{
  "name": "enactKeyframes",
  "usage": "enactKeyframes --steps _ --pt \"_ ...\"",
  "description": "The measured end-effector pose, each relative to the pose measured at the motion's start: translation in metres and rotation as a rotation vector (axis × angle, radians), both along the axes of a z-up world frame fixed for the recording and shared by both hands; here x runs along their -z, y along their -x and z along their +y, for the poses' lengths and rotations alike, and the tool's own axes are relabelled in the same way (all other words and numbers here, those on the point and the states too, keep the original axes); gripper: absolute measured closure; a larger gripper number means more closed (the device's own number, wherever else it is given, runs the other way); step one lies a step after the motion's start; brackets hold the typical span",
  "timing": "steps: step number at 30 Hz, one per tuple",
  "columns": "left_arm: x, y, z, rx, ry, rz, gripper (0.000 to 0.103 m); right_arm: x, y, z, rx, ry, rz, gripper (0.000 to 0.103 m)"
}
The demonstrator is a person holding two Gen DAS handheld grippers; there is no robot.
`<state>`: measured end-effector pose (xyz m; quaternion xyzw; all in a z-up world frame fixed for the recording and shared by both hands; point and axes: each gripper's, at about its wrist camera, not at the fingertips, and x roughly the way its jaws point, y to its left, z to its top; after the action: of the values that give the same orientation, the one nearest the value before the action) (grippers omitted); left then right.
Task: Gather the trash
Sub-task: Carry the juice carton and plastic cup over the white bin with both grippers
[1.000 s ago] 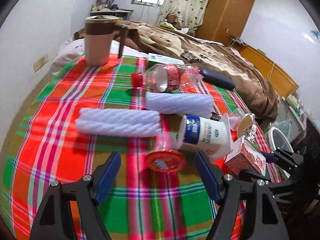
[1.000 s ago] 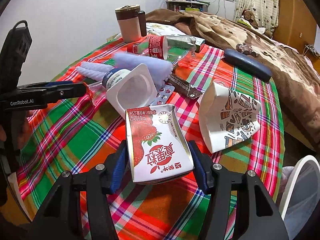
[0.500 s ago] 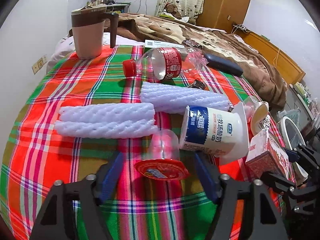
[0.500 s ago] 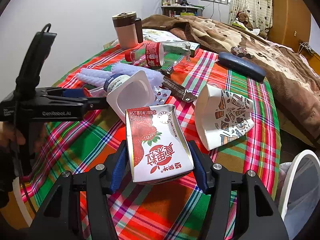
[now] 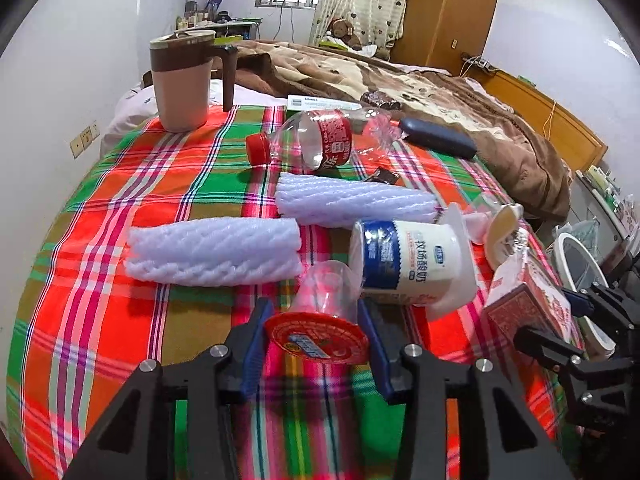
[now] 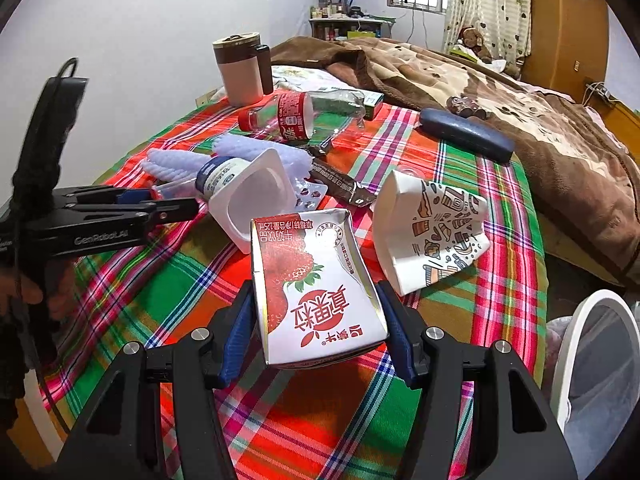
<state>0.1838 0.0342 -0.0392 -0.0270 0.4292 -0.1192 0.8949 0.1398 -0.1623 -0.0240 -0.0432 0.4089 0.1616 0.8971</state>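
Blue-padded left gripper (image 5: 316, 344) has just been closing; the small clear plastic cup with a red foil lid (image 5: 320, 320) lies on its side between the pads, which look to be touching the lid rim on both sides. Right gripper (image 6: 320, 320) is clamped partway open on the crushed strawberry milk carton (image 6: 316, 292), pads pressed against both its sides, carton over the red-green plaid tablecloth (image 6: 168, 280). A person's hand (image 6: 28, 292) grips the left tool at the frame's left edge.

Just beyond the cup: white yogurt tub with a blue label (image 5: 404, 264), tipped over, mouth facing right. Left of it a white foam net sleeve (image 5: 212, 252), a second foam sleeve (image 5: 352, 200) behind. Crumpled white paper cup with doodle print (image 6: 432, 228) lies right of the carton, a blister pack (image 6: 308, 196) and brown wrapper (image 6: 340, 184) near the tub.

Farther back: clear plastic bottle with red cap and label (image 5: 312, 140) on its side, dark blue case (image 5: 436, 138), pink-brown lidded mug (image 5: 184, 80) upright at the far edge. White bin rim (image 6: 592, 344) at the right, off the table.
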Motion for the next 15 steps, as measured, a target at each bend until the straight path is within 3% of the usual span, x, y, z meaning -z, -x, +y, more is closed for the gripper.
enactKeyframes --steps 15 --pt "-0.041 0.053 -0.041 0.085 -0.004 -0.104 0.059 -0.016 0.025 -0.021 0.059 -0.021 -0.061 0.043"
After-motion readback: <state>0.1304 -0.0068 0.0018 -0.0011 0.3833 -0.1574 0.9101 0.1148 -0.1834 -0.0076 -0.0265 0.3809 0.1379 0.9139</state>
